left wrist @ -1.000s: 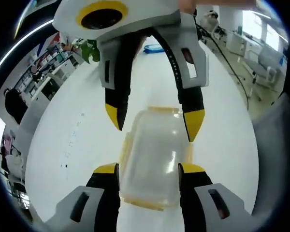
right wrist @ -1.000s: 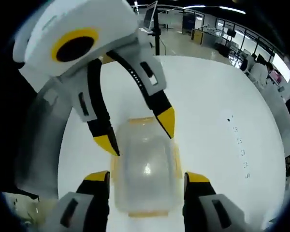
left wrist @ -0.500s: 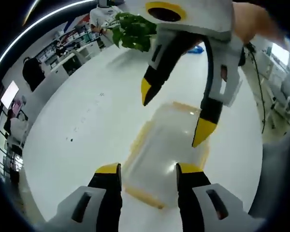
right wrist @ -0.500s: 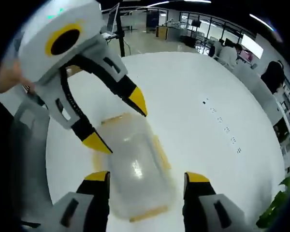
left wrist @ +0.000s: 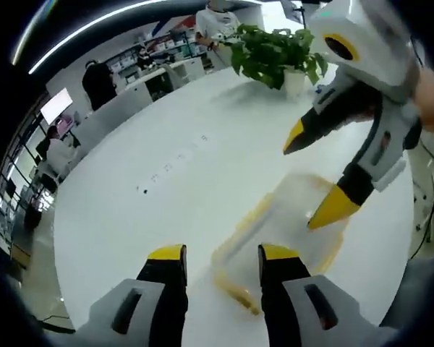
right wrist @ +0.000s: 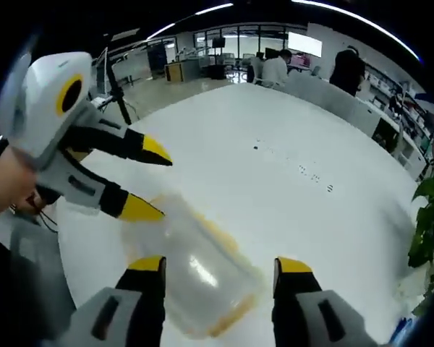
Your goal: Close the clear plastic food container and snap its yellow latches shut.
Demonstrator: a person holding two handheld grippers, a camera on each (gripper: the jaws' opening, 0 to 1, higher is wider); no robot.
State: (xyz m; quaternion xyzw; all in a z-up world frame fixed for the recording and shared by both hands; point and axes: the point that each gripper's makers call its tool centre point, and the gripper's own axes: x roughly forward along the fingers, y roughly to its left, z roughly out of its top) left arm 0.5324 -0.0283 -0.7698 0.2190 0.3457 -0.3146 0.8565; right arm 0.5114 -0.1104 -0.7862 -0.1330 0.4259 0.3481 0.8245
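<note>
The clear plastic container (left wrist: 289, 224) with yellow latches along its edges lies on the white table (left wrist: 152, 188), its lid on. Whether the latches are snapped down is too blurred to tell. My left gripper (left wrist: 220, 254) is open, with the container's near corner just beyond its right jaw. My right gripper (left wrist: 315, 173) comes in from the right, open, its lower tip over the container's far end. In the right gripper view the container (right wrist: 195, 260) lies between and under my open right gripper (right wrist: 219, 265). There, the left gripper (right wrist: 150, 181) is open at the container's left end, held by a hand (right wrist: 3, 191).
A potted plant (left wrist: 275, 54) stands on the far part of the table, and its leaves (right wrist: 430, 217) show at the right edge. Small dark marks (right wrist: 315, 177) dot the tabletop. Several people (left wrist: 98, 79) and desks are beyond the table. A cable (left wrist: 428, 217) hangs off the right side.
Both hands have swung round and tilted, so the container now runs diagonally in each view. Each gripper has moved from above the container toward one end. Both stay open.
</note>
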